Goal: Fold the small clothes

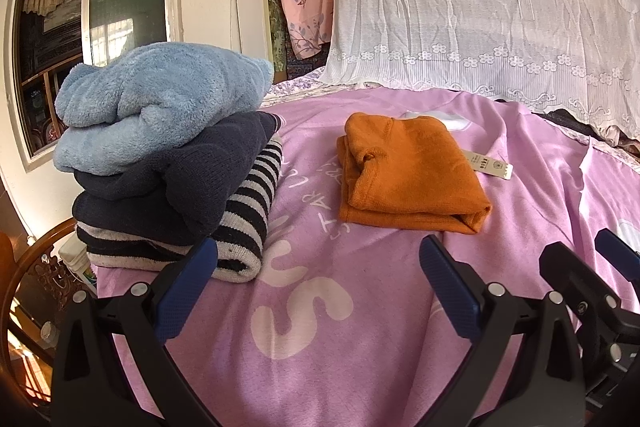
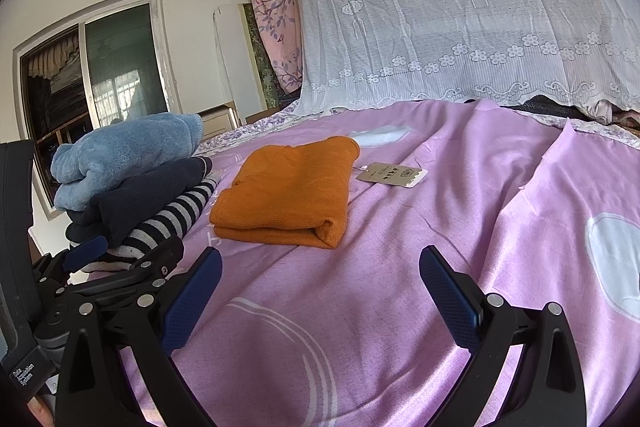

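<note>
Left gripper (image 1: pixel 318 257) and right gripper (image 2: pixel 320 267) both spread wide, holding nothing, above the pink sheet (image 2: pixel 460 211). Orange top (image 1: pixel 408 175) lies folded on the sheet ahead of them, paper tag (image 2: pixel 390 174) at its right edge. Left of it, a stack: blue fleece (image 1: pixel 160 99) over navy knit (image 1: pixel 176 179) over striped knit (image 1: pixel 244 223)

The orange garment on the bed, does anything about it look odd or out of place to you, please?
The folded orange garment still has its paper hang tag attached, sticking out onto the pink bedspread. Otherwise nothing stands out.
</note>
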